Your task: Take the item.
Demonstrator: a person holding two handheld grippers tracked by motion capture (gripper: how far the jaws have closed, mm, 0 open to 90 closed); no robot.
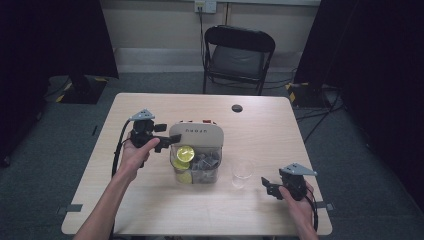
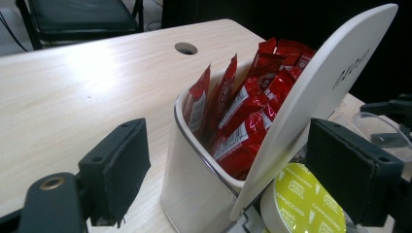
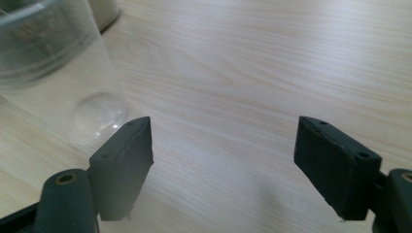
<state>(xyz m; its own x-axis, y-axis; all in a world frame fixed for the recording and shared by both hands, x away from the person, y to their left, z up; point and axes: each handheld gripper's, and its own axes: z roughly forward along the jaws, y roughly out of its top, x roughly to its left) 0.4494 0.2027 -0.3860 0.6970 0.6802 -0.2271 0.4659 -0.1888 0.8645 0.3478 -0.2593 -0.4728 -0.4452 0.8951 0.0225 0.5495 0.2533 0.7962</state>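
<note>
High view sets the whole scene: a pale wooden table (image 1: 150, 210) with a round cable hole (image 1: 237, 108), grey carpet around it, a black folding chair (image 1: 238, 56) beyond the far edge and dark curtains on both sides; the capsule box (image 1: 196, 157) stands near the table's middle, its cream lid (image 1: 196, 135) tipped up at the far side, and a clear plastic cup (image 1: 242, 172) stands just right of it.

Left gripper view adds what the height hides: the rear compartment holds upright red sachets (image 2: 243, 111), their long axes running up and leaning slightly away; a yellow cappuccino capsule (image 2: 303, 204) lies flat-face-up under the raised lid (image 2: 316, 102), which slants up and away to the right; the left gripper (image 1: 162, 142) straddles the box's near corner and lid edge; whether its pads actually press I cannot tell.

Right gripper view shows the right gripper (image 3: 223, 165) released, jaws wide with bare tabletop between them, the cup (image 3: 58, 68) just beside its left jaw, upright.
</note>
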